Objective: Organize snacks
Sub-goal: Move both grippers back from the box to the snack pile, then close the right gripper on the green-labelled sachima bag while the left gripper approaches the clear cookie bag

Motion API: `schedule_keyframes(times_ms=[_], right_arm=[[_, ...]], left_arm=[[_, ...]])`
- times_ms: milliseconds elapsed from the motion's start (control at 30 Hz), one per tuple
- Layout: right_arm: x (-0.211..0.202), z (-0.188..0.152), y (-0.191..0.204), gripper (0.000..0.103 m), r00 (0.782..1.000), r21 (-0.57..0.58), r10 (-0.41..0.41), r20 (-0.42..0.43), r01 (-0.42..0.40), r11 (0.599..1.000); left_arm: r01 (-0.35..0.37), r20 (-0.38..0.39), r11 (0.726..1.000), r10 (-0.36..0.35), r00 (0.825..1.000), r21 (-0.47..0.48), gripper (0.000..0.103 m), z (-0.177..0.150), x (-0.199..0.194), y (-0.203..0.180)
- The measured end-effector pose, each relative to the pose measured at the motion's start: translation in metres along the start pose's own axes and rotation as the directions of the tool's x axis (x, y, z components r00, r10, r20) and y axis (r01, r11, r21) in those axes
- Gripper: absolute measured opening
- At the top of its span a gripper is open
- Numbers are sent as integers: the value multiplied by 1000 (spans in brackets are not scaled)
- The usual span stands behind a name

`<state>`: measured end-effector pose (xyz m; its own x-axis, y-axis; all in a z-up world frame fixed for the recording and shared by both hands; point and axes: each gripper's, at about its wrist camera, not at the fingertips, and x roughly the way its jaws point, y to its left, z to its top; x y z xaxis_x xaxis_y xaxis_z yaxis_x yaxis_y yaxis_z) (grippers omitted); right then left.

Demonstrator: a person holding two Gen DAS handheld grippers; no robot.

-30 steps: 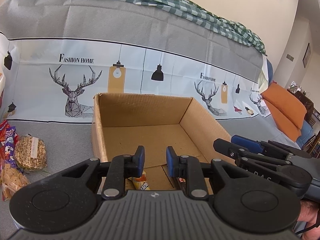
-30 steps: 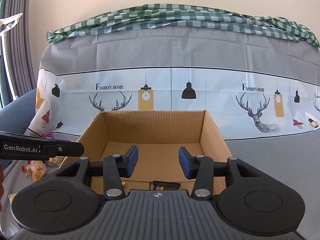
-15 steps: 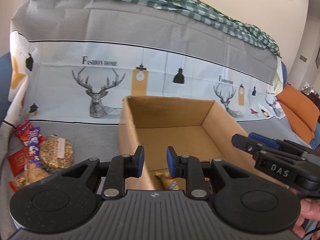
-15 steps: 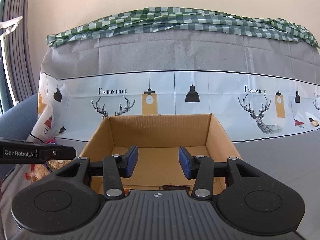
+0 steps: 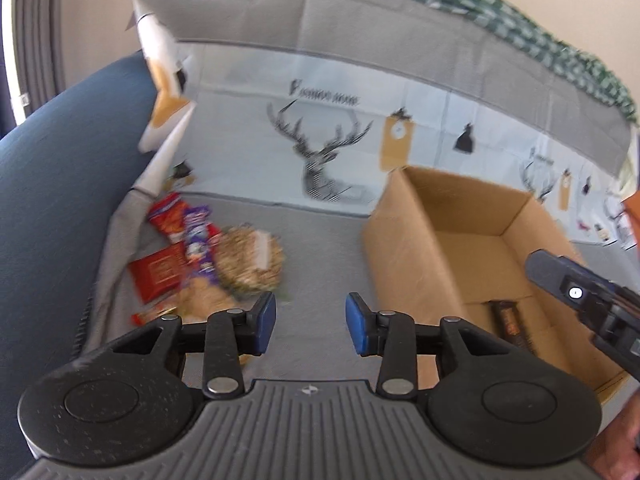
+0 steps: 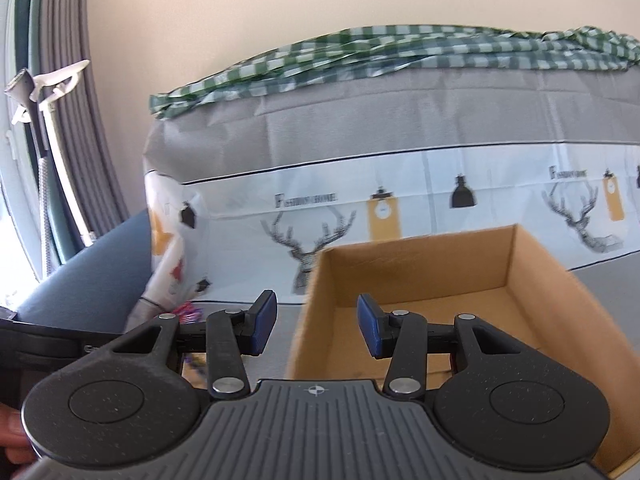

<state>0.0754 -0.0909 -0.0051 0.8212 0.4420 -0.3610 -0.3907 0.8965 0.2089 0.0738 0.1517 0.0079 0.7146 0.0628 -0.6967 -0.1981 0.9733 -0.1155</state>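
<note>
An open cardboard box [image 5: 472, 256] sits on the grey cover [image 5: 320, 240], toward its right side and close to the printed deer backdrop [image 5: 320, 160]. Inside the box, a dark brown snack bar [image 5: 512, 326] lies flat on the floor near the front wall; the rest of the visible floor is bare cardboard, though the near part is hidden behind the tool. The snack pile [image 5: 204, 256] lies well apart from the box, at the cover's left edge beside the blue armrest [image 5: 60, 200]: a red packet [image 5: 160, 272], a purple-and-white packet [image 5: 198, 236], a red-orange bag [image 5: 168, 220] and a round clear pack of grainy cakes [image 5: 248, 264], all blurred. The left gripper [image 5: 311, 323] hangs over the bare cover between pile and box, jaws spread wide and holding nothing. The right gripper [image 6: 316, 323] hovers at the box's front left corner, jaws likewise wide apart and empty.
</note>
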Motion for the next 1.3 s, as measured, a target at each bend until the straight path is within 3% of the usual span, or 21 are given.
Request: schedule_keyframes(times_ms=[67,133,200,300,533,833,1100,1200,1267,1300], right_arm=[[1,-5,16,47,999,-2,36,-12,-36,999],[3,-10,34,47,997,-18,75,-25,-75,997],[6,-15,51,47,993,-37,110,-38,-111,993],[13,-23,74,47,984,-54,160,-76,-164,985],[34,-40,106,47,958,-39,225,-176,-235,971],[65,-58,116,47,936,8,181,-300,-188,982],[102,-85,115,47,876,131,163,-455,-115,985],[112,-93,117,56,852,170,161,-498,-86,982],[118,-98,118,69,838,182,142,-528,-52,982],[121,-100,119,69,834,181,128,-537,-34,983]], left_arm=[[-76,-18,996,77,997,45,42,0,4,14],[-105,-16,993,106,994,54,35,1,5,31],[-99,-26,995,99,995,11,20,2,7,55],[-102,-69,993,98,993,-60,5,1,15,84],[-130,-105,990,124,987,-51,5,-4,35,105],[-92,-140,951,52,989,-296,5,-11,46,147],[-61,-121,946,23,992,-319,5,-7,50,147],[-55,-114,948,20,993,-313,5,-6,51,146],[-55,-112,951,21,994,-306,5,-6,51,145],[-54,-111,952,21,994,-302,5,-6,52,144]])
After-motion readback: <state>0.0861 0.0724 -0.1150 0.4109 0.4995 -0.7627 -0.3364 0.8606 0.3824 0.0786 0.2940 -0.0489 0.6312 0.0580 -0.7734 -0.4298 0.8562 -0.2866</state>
